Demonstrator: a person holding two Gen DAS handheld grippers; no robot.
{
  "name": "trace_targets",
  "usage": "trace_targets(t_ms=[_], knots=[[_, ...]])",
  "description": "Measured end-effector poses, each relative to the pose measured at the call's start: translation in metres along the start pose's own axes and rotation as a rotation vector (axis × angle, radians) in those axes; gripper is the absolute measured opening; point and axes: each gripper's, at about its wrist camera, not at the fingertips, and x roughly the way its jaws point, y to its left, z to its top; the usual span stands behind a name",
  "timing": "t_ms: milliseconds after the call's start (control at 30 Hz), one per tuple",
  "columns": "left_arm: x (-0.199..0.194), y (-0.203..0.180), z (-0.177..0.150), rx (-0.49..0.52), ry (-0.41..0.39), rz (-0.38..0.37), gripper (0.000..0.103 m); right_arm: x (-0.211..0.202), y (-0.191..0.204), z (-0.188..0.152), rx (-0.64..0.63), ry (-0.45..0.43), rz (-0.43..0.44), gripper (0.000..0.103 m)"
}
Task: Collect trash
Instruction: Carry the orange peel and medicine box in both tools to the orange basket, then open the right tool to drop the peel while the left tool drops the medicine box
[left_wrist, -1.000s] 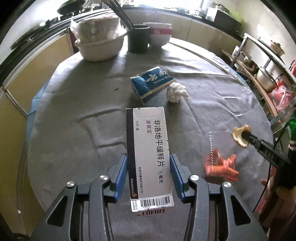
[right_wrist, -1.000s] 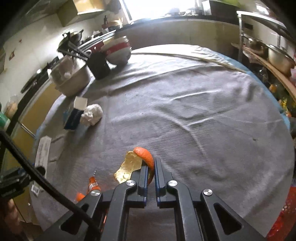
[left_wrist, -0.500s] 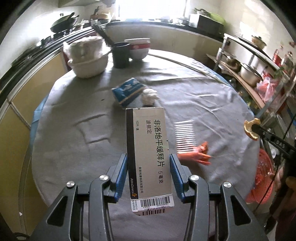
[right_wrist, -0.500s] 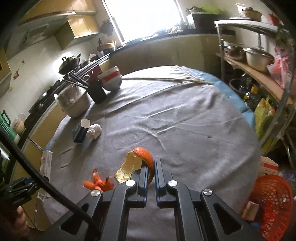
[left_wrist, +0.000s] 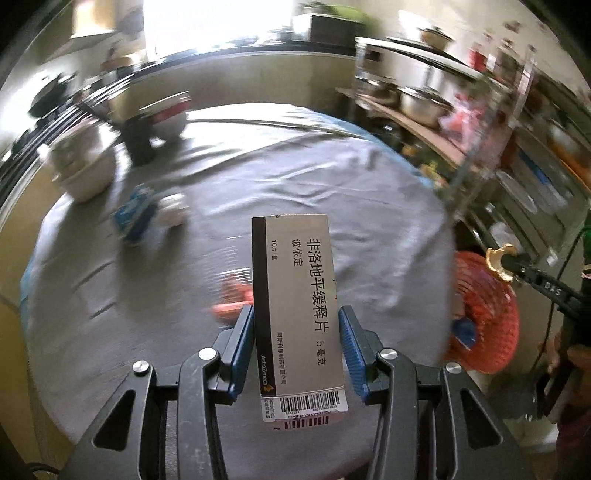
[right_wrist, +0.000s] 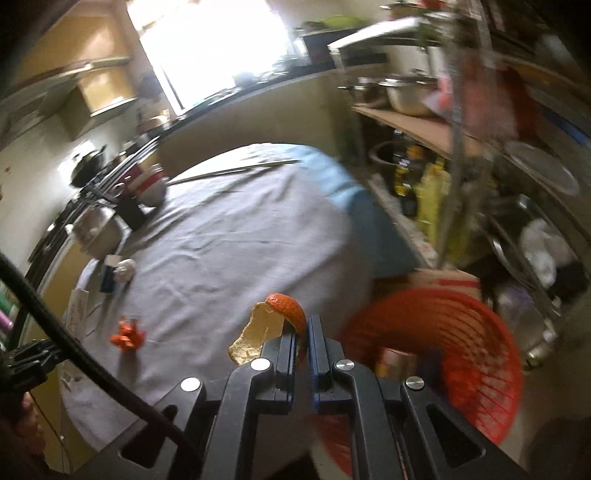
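Red mesh basket (right_wrist: 436, 332) now fills our right view, where a second ago only the grey worktop (right_wrist: 236, 251) lay. Our right gripper (right_wrist: 302, 334) jaws pinch orange peel (right_wrist: 286, 312) beside the basket; our left gripper (left_wrist: 297, 332) jaws clamp a medicine box (left_wrist: 299, 314), angled down over the worktop.

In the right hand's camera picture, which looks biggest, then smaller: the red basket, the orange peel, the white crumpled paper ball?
1. Red basket: biggest.
2. Orange peel: middling, though it sits very near the camera in the right gripper, so it looks enlarged.
3. White paper ball: smallest, and far away.
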Motion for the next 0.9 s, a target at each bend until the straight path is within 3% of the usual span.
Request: trace_targets(t_ms=[267, 433, 900], knots=[[0.029, -0.083, 0.018, 0.128, 0.038, -0.164, 0.047, -0.01, -0.081, -0.026, 0.126, 0.028, -0.108, 0.007], [0.052, -0.14, 0.026, 0.204, 0.078, -0.243, 0.047, -0.015, -0.113, -0.035, 0.18, 0.025, -0.13, 0.007], [0.094, -0.237, 0.03, 0.312, 0.172, -0.384, 0.048, -0.014, -0.15, -0.054, 0.277, 0.032, -0.105, 0.008]])
